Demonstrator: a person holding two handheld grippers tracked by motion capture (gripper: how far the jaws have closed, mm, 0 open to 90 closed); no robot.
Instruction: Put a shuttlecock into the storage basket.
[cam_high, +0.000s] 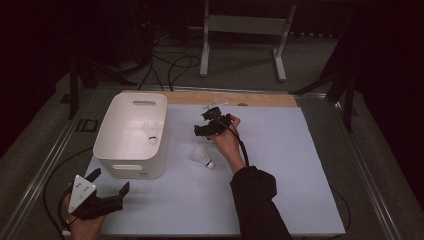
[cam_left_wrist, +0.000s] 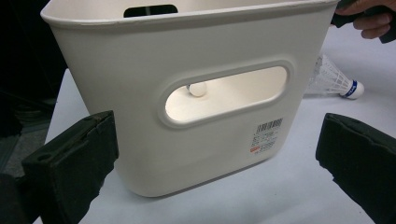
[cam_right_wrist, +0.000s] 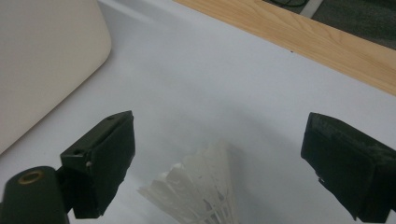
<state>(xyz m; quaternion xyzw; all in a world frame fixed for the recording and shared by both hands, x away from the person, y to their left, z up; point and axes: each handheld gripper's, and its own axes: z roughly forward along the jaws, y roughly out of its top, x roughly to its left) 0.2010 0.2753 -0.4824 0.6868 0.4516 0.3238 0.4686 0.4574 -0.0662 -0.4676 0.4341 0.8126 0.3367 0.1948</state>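
A white plastic bin (cam_high: 131, 134) stands at the table's left, with a shuttlecock (cam_high: 151, 138) inside; its cork (cam_left_wrist: 197, 88) shows through the bin's (cam_left_wrist: 140, 79) handle slot. Another shuttlecock (cam_high: 203, 158) lies on the white mat right of the bin, also seen as a shuttlecock (cam_left_wrist: 334, 80) from the left gripper. My left gripper (cam_high: 110, 180) (cam_left_wrist: 217, 135) is open near the front left corner, facing the bin wall. My right gripper (cam_high: 205, 121) (cam_right_wrist: 219, 130) is open beyond the mat shuttlecock. White shuttlecock feathers (cam_right_wrist: 201, 186) lie low between its jaws, cork hidden.
A wooden strip (cam_high: 230, 98) (cam_right_wrist: 299, 39) runs along the table's far edge. The bin's corner (cam_right_wrist: 46, 60) is to the left of my right gripper. The person's right hand (cam_left_wrist: 369, 21) shows beyond the bin. Cables and a metal stand (cam_high: 245, 30) are on the floor behind.
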